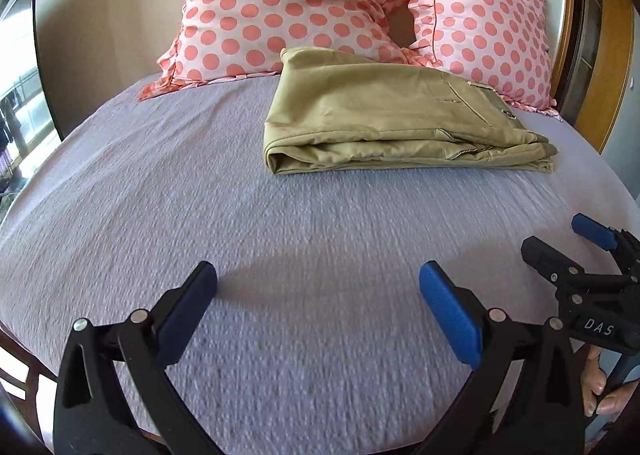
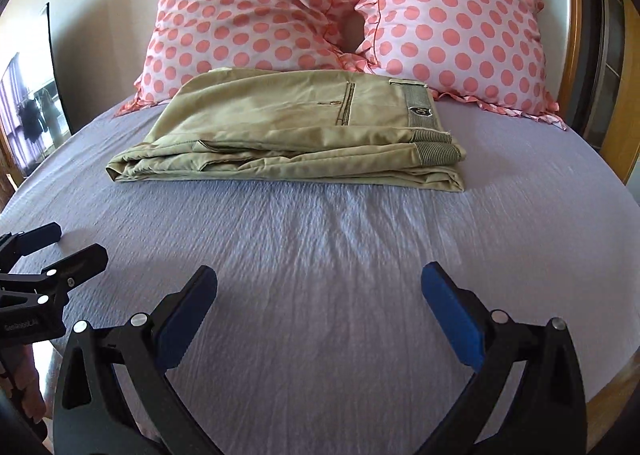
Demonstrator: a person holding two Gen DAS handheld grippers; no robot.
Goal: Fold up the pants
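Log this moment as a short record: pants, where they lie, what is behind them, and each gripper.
pants: khaki pants, folded into a flat stack of layers
surface: lilac bedsheet
behind: two polka-dot pillows, upright; the pants' far edge reaches them
left gripper: open, holding nothing, over the sheet, short of the pants
right gripper: open, holding nothing, over the sheet, short of the pants
contact: neither gripper touches the pants

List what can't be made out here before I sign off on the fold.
- Folded pants: the underside and inner layers are hidden by the top layer in both views.
- Waistband label: too small to read.
- Right gripper: cut off by the left wrist view's edge.
- Pillows: tops cropped.
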